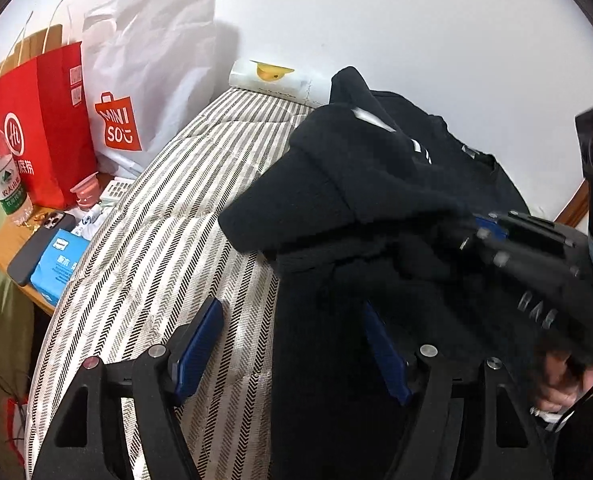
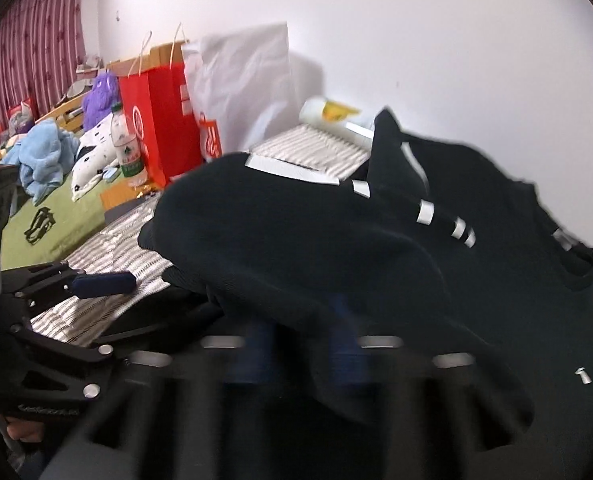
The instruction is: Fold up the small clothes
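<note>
Left gripper (image 1: 292,344) gapes over black garment (image 1: 376,184); right gripper (image 1: 470,230) pinches its fabric; red bag (image 1: 44,128) and white bag (image 1: 148,80) hide contents

Even, fairly bright room light falls on the white wall (image 1: 416,20), the bags throw soft shadows on it, both views bend strongly with dark corners, and the right wrist view is smeared by motion blur along its lower part.
</note>
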Motion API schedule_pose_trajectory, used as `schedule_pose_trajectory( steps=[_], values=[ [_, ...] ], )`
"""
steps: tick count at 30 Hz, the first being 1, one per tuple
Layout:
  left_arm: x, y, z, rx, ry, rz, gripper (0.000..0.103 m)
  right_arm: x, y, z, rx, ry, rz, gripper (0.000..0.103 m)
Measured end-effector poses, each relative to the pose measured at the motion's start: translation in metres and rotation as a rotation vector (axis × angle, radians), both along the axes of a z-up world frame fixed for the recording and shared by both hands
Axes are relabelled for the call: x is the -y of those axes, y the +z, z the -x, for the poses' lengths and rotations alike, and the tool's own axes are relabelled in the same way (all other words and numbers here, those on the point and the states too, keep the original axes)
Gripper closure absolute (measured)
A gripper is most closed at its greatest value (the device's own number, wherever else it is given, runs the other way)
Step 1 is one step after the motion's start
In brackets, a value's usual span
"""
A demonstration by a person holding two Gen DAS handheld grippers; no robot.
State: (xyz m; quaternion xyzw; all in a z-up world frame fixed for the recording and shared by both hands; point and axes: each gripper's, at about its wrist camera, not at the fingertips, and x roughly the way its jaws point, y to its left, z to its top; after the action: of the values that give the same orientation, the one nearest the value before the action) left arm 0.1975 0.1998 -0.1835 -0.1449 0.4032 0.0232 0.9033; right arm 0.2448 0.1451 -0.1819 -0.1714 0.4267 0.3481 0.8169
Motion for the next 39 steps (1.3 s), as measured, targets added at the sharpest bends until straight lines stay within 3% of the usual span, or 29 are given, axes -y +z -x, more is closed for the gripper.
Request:
schedule_pose_trajectory(
  steps=[6,10,16,22,26,29,32,35,39],
  values=[
    [0.01,-0.001,-0.003,-0.03,-0.013,-0.088,0.031,0.06,0.064,-0.007,0.062,-0.142,-0.259,0.094],
    [0.01,-0.001,-0.003,-0.033,-0.014,-0.094,0.031,0.113,0.09,-0.019,0.067,-0.288,-0.351,0.094],
    [0.011,-0.002,-0.004,-0.032,-0.015,-0.094,0.031,0.195,0.089,-0.025,0.047,-0.5,-0.439,0.094],
    [0.009,-0.001,-0.004,-0.03,-0.018,-0.087,0.029,0.253,0.047,-0.021,-0.046,-0.663,-0.405,0.089],
    [0.009,-0.001,-0.003,-0.028,-0.017,-0.081,0.029,0.283,0.026,-0.013,-0.078,-0.743,-0.308,0.088],
    [0.008,-0.001,-0.003,-0.028,-0.018,-0.081,0.029,0.301,0.017,-0.002,-0.097,-0.772,-0.208,0.066],
    [0.009,-0.001,-0.003,-0.029,-0.019,-0.085,0.029,0.311,0.025,0.014,-0.04,-0.775,-0.139,0.058],
    [0.01,-0.001,-0.003,-0.032,-0.021,-0.092,0.028,0.3,0.041,0.022,0.024,-0.704,-0.109,0.044],
    [0.009,-0.001,-0.003,-0.028,-0.021,-0.082,0.028,0.251,0.05,0.021,0.11,-0.544,-0.056,0.026]
  ],
)
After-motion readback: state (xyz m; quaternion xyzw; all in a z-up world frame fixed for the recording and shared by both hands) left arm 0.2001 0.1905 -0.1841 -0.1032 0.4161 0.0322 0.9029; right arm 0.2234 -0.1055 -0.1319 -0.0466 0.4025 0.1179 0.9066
